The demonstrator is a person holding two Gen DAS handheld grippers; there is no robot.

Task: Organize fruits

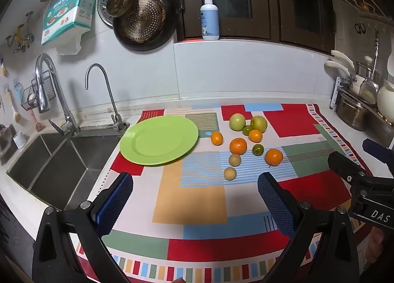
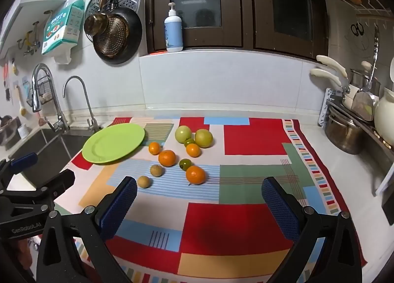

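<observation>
Fruits on mat beyond right claw, claw spread, empty.

We hold our left gripper with jaws spread wide, fingers pointing toward twelve o'clock. Our right gripper is equally spread, aimed at twelve, sitting at the left's three o'clock side.

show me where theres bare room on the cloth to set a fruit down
The green plate is empty. Bare cloth lies right of the fruit cluster, on the red patch, and in front, toward both open grippers. The cluster itself is crowded, and the sink borders the plate's left.
</observation>
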